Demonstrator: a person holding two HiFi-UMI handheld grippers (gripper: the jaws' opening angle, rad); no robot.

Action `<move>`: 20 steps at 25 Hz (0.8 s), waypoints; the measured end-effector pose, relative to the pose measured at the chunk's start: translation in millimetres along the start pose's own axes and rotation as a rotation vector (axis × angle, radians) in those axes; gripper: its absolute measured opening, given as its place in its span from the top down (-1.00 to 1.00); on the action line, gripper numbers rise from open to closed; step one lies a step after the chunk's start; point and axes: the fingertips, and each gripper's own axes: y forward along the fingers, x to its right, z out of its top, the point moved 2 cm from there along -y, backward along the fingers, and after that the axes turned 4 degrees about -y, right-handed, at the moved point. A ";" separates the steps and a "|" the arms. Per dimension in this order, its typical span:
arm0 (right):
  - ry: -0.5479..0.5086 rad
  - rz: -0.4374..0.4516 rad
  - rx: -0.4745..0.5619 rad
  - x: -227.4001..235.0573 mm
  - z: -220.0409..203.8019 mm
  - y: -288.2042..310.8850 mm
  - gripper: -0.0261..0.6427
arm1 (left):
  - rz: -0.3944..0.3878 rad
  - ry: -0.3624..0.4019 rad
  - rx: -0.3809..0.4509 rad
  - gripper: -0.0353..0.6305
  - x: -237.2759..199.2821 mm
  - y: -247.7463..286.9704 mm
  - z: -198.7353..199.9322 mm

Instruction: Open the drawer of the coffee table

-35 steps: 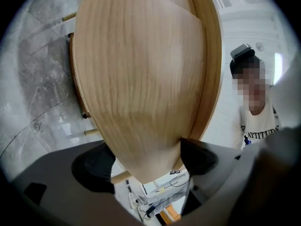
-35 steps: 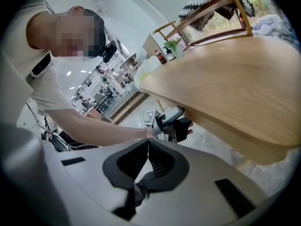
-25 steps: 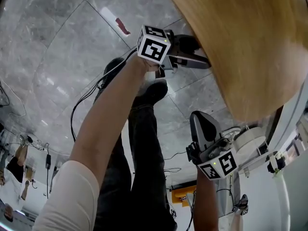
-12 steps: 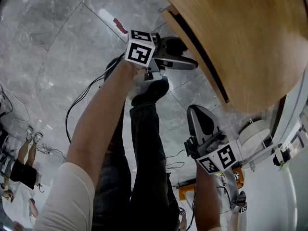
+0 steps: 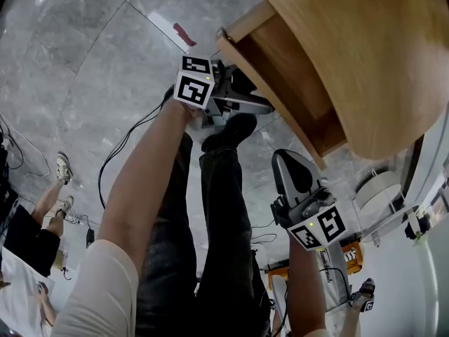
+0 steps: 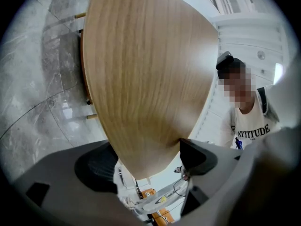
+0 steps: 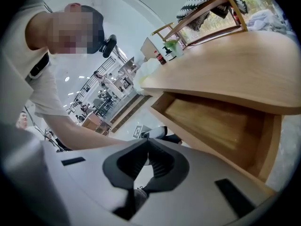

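Observation:
The wooden coffee table (image 5: 372, 55) fills the upper right of the head view. Its drawer (image 5: 287, 65) stands pulled out below the top, with a bare wooden inside (image 7: 221, 121). My left gripper (image 5: 245, 95) is at the near end of the drawer front (image 5: 295, 135). In the left gripper view the wooden panel (image 6: 146, 79) runs between the two jaws, and the left gripper (image 6: 150, 161) is shut on its edge. My right gripper (image 5: 292, 170) hangs lower, off the table, shut with nothing in it; its jaws meet in the right gripper view (image 7: 147, 145).
Grey marble floor (image 5: 84, 62) lies under everything, crossed by black cables (image 5: 126, 142). The holder's dark-trousered legs and black shoe (image 5: 228, 128) stand beside the drawer. A person's legs (image 5: 49, 195) show at far left. Bottles (image 7: 162, 55) stand on the tabletop's far end.
The drawer has slid out from under the tabletop, from closed to well open, drawn by my left gripper. The right gripper has stayed about where it was.

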 end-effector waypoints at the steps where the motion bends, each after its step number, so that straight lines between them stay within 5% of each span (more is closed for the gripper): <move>1: -0.001 0.002 0.000 -2.4 -0.5 1.2 0.87 | -0.001 -0.001 -0.003 -0.38 1.8 -2.7 -2.8; 20: 0.005 0.018 -0.009 -32.1 -22.0 17.0 0.87 | -0.009 -0.023 -0.016 -0.38 20.8 -57.5 -47.0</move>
